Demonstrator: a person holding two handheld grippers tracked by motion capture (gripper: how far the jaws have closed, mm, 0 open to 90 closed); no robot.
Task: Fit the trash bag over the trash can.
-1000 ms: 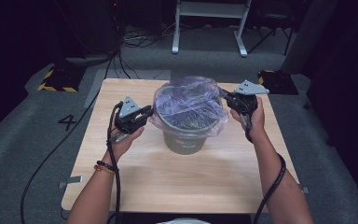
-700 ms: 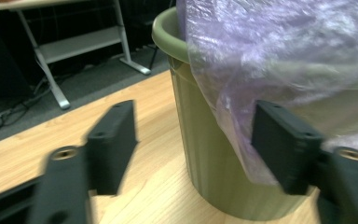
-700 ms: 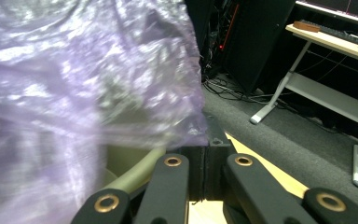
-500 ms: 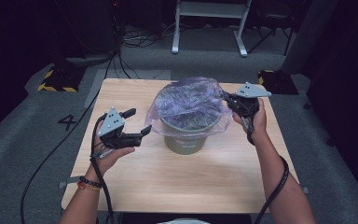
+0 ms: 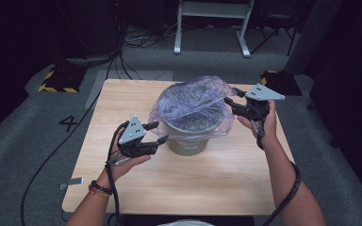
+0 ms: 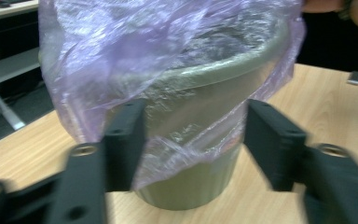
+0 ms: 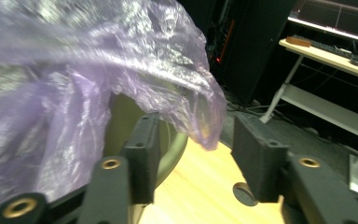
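Note:
An olive-green bin (image 5: 188,141) stands mid-table, lined with a thin purple plastic bag (image 5: 193,101) that drapes over its rim. My left gripper (image 5: 160,131) is just left of the bin, pointing at it. Its jaws have just been closing but are still apart with nothing between them; the bag (image 6: 144,56) and bin (image 6: 191,182) lie just beyond my left gripper (image 6: 196,121). My right gripper (image 5: 231,95) is at the bin's right rim. Its jaws have just been opening, and a loose flap of the bag (image 7: 74,70) hangs between them unpinched.
The wooden table (image 5: 122,94) has bare room in front of the bin. Behind it on the floor stand a white metal frame (image 5: 212,9) and loose cables (image 5: 136,40). A black-and-yellow block (image 5: 56,80) lies at the far left.
My left gripper has let go of the bag's left side and pulled back toward the table's front. My right gripper has opened, releasing the bag's right edge, which now lies slack.

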